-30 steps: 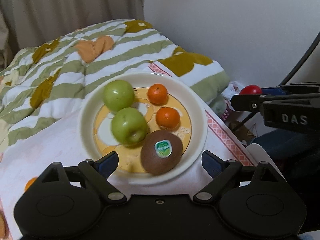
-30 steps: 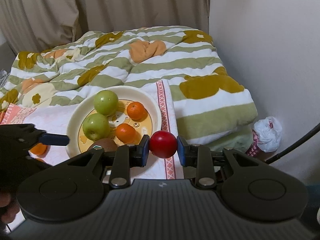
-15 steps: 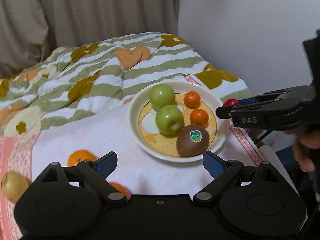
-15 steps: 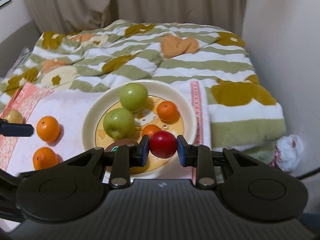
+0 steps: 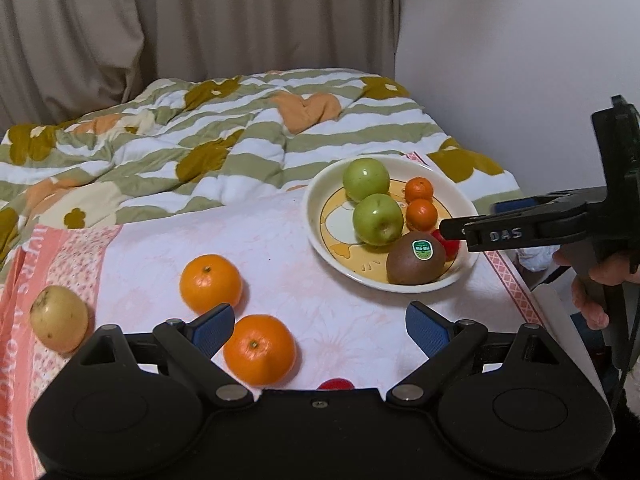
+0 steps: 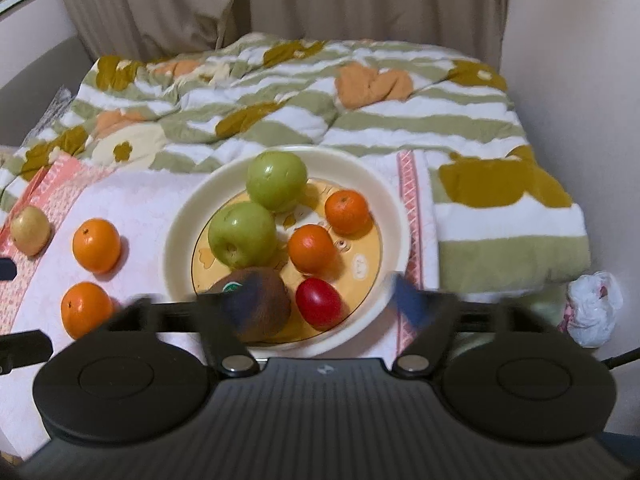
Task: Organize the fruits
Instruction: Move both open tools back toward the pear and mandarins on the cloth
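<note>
A cream plate (image 6: 180,240) holds two green apples (image 6: 276,181), two small oranges (image 6: 312,249), a brown kiwi (image 6: 256,304) with a sticker, and a small red fruit (image 6: 319,303). My right gripper (image 6: 316,300) hovers over the plate's near side. Its jaws are opening, blurred and spread wide either side of the red fruit, which lies free on the plate. My left gripper (image 5: 320,326) is open above the pink cloth, left of the plate (image 5: 316,208). Two loose oranges (image 5: 259,349) lie near its left pad (image 5: 212,326), and a yellowish fruit (image 5: 59,318) sits further left.
A striped quilt (image 6: 400,128) is bunched behind the plate, with curtains and a wall beyond. A person's hand (image 5: 600,280) grips the right gripper's handle. A white plastic bag (image 6: 592,308) lies below the cloth's right edge. Another red fruit (image 5: 336,384) peeks from under my left gripper.
My right gripper dropped toward the plate, then opened and let go of the red fruit, which now lies beside the kiwi. My left gripper drew back and left from the plate, bringing the loose oranges into view.
</note>
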Tool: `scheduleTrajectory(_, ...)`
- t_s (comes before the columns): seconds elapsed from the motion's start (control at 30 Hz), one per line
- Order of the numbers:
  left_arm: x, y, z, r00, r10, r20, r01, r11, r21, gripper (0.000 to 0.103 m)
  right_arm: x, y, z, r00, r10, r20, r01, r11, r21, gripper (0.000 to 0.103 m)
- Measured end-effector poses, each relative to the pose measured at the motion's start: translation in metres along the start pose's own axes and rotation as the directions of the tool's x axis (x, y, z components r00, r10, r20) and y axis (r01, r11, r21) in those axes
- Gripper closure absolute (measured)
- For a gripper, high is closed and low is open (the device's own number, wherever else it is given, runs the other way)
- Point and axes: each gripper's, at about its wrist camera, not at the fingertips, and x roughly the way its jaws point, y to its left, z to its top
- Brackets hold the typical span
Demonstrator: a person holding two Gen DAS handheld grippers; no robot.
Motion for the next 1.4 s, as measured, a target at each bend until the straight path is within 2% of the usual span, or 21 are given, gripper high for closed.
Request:
scheduleTrajectory(0.07, -0.006, 0.0, -0.004, 1.0, 0.007, 0.015, -0.007, 1.0, -0.003, 0.008, -0.01, 0.0, -0.001, 0.999, -0.005, 0.04, 0.005, 1.0, -0.003, 0.0)
scheduleTrajectory(0.43, -0.054, -0.003, -0.017, 0.992, 0.064, 0.113, -0.06, 0.998, -0.035, 0.007, -0.064, 0.013, -0.006, 0.995, -0.049, 0.092, 0.056, 0.996, -0.066, 0.0)
scheduleTrajectory(0.7, -0.101, 0.011, -0.035, 0.972, 0.149, 0.182, -0.133, 0.986, -0.097, 0.004, -0.102, 0.021, -0.008, 0.994, -0.028, 0.11, 0.035, 0.997, -0.067, 0.0)
scheduleTrajectory(0.87, -0.119, 0.037, -0.04, 0.957, 0.226, 0.185, -0.202, 0.969, -0.141, 0.004, -0.123, 0.036, -0.015, 0.989, -0.018, 0.148, 0.03, 0.996, -0.083, 0.0)
scheduleTrajectory(1.03, -0.14, 0.063, -0.046, 0.93, 0.3, 0.212, -0.263, 0.947, -0.185, 0.004, -0.138, 0.058, -0.026, 0.982, -0.009, 0.188, 0.027, 0.995, -0.093, 0.0)
scheduleTrajectory(1.23, -0.156, 0.1, -0.055, 0.913, 0.32, 0.252, -0.274, 0.94, -0.2, 0.002, -0.144, 0.093, -0.029, 0.98, -0.003, 0.197, 0.022, 0.995, -0.098, 0.0)
scheduleTrajectory(1.3, -0.156, 0.117, -0.058, 0.911, 0.322, 0.256, -0.279, 0.941, -0.192, 0.002, -0.144, 0.105, -0.029, 0.98, -0.001, 0.199, 0.018, 0.996, -0.085, 0.0)
scheduleTrajectory(1.4, -0.151, 0.142, -0.058, 0.923, 0.302, 0.237, -0.262, 0.947, -0.186, 0.002, -0.139, 0.127, -0.028, 0.982, -0.016, 0.19, 0.027, 0.998, -0.056, 0.0)
